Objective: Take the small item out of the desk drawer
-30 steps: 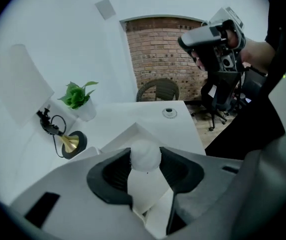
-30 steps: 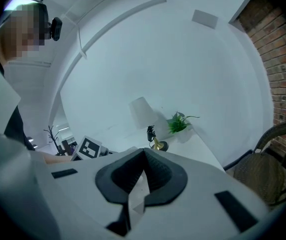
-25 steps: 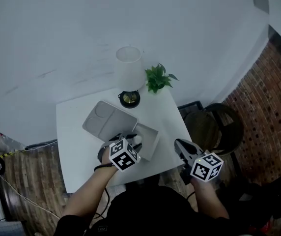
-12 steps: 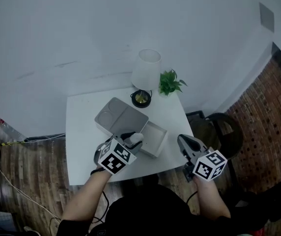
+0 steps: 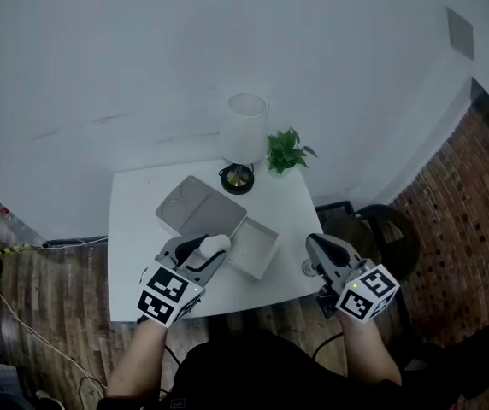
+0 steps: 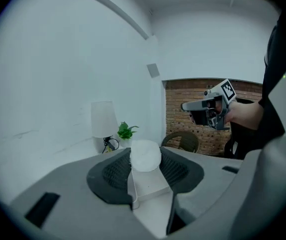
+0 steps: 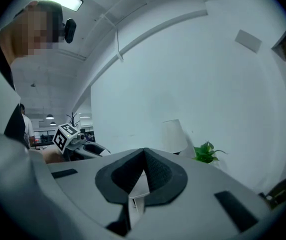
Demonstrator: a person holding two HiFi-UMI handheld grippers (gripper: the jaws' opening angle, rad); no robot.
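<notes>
One white table (image 5: 129, 229) is in the scene. On it are one lamp (image 5: 244, 131) and one small potted plant (image 5: 285, 150) at the far edge, and one grey drawer box (image 5: 195, 209) with one open drawer (image 5: 257, 248). There is one small white item (image 5: 215, 243). Nearest are two grippers, the left gripper (image 5: 207, 248) and the right gripper (image 5: 311, 245). One dark chair (image 5: 381, 220) stands at the right.

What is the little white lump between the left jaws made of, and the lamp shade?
The white lump looks soft and matte, maybe foam or cloth: rounded, faintly fuzzy, no shine. The lamp shade looks matte white, fabric or frosted plastic: even, no glare.
</notes>
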